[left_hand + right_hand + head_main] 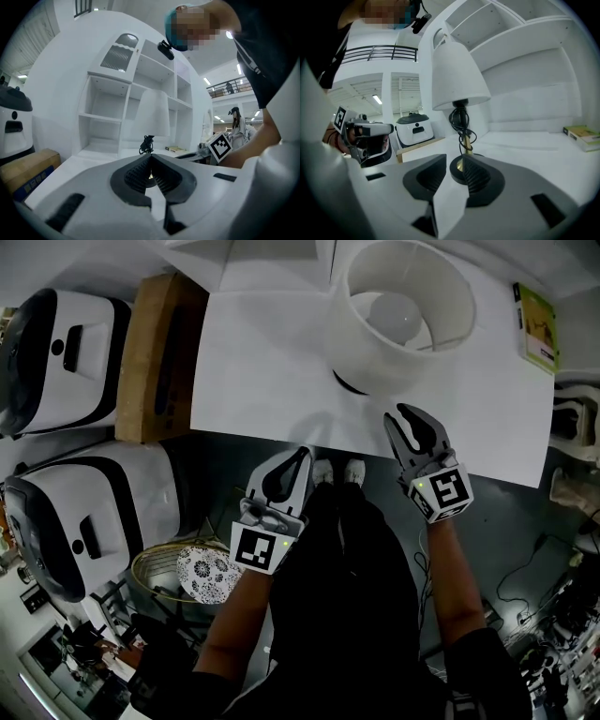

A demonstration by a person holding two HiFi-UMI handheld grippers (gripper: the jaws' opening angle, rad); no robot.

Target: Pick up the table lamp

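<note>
The table lamp (403, 315) stands upright on the white table (262, 362), with a wide white shade, a brass stem (465, 143) wound with black cord, and a round black base (457, 169). My right gripper (398, 418) is at the table's front edge, just short of the lamp. Its jaws are open with nothing between the pads; in the right gripper view (453, 169) the lamp base shows beyond the gap. My left gripper (300, 457) hangs lower, in front of the table edge and left of the lamp, its tips meeting. In the left gripper view (150, 158) the lamp (154, 119) stands further off.
A green book (536, 326) lies at the table's far right corner. A cardboard box (155, 357) and two white-and-black machines (56, 362) stand to the table's left. A wire basket (155, 573) sits on the floor. White shelving (117, 112) rises behind the table.
</note>
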